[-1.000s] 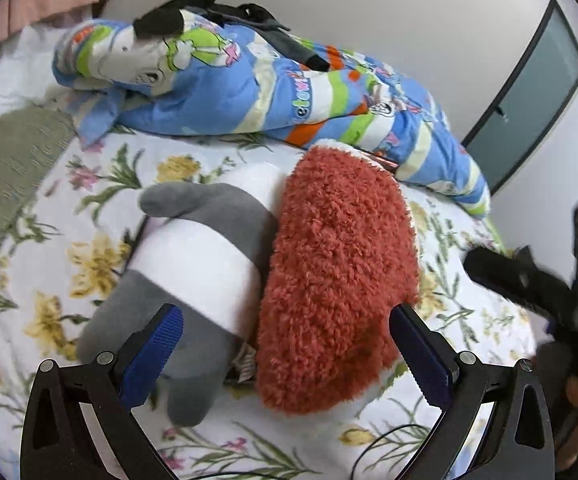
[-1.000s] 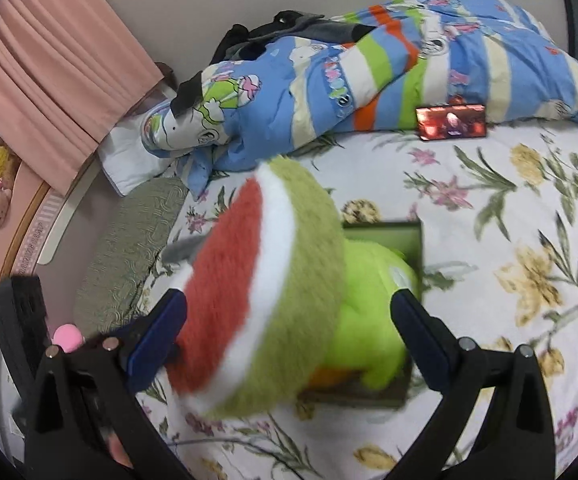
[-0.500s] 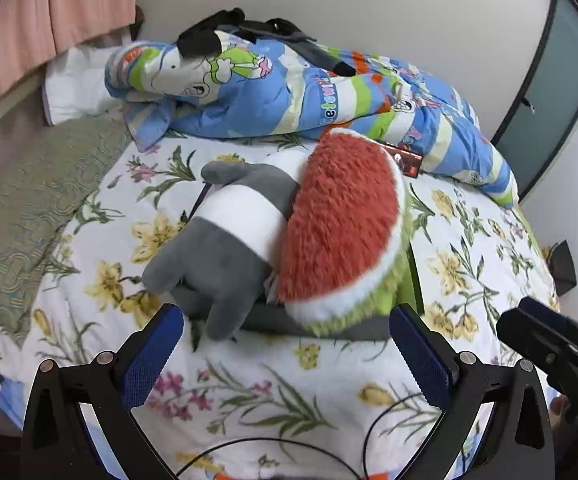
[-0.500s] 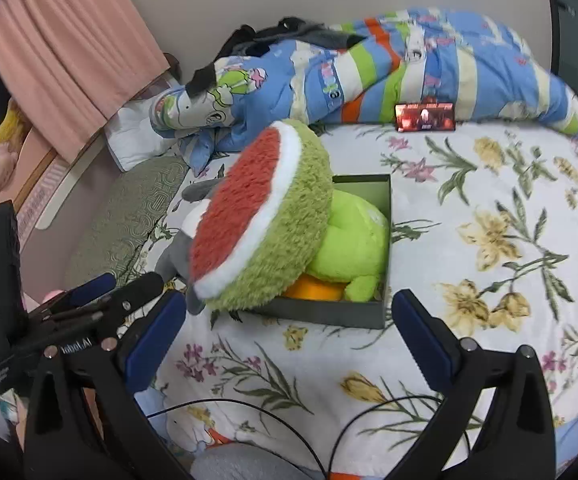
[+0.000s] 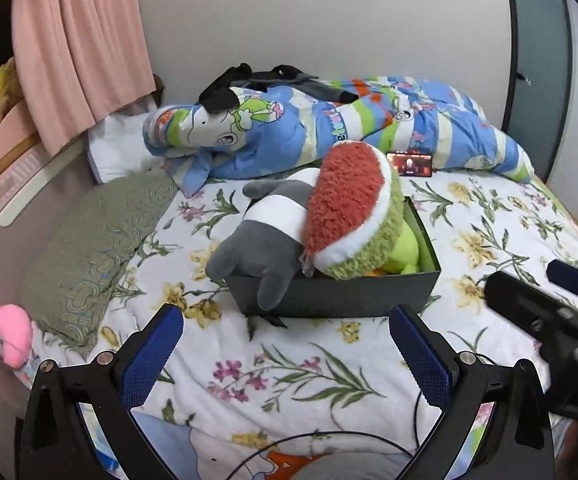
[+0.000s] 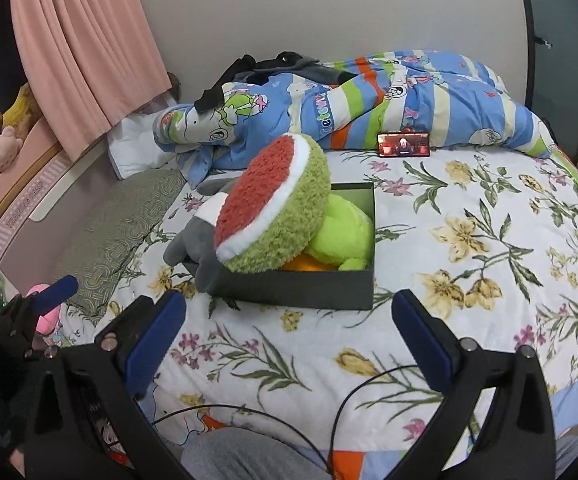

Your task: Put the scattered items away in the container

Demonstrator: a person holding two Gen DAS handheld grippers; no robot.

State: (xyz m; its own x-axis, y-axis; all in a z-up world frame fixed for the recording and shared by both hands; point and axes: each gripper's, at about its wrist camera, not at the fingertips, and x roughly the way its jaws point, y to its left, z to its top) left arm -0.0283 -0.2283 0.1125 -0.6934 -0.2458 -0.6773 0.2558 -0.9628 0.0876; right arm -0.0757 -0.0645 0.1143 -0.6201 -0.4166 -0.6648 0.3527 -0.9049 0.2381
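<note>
A dark open box (image 5: 341, 296) (image 6: 301, 288) sits on the floral bedspread. In it are a watermelon-slice plush (image 5: 353, 212) (image 6: 273, 216), a grey and white plush (image 5: 265, 236) (image 6: 197, 240) hanging over the box's left edge, and a lime green plush (image 5: 405, 244) (image 6: 345, 232). My left gripper (image 5: 285, 352) is open and empty, well in front of the box. My right gripper (image 6: 289, 340) is open and empty, also in front of the box; it shows at the right of the left wrist view (image 5: 545, 312).
A striped cartoon quilt (image 5: 329, 128) (image 6: 349, 96) lies bunched along the wall. A phone with a lit screen (image 5: 409, 164) (image 6: 403, 145) leans against it. A green pillow (image 5: 97, 240) lies at the left. A pink curtain (image 5: 77, 52) hangs at the back left. Cables (image 6: 329, 412) cross the bed's front edge.
Both grippers have pulled back from the box and away from the plush toys. The watermelon plush now rests tilted in the box.
</note>
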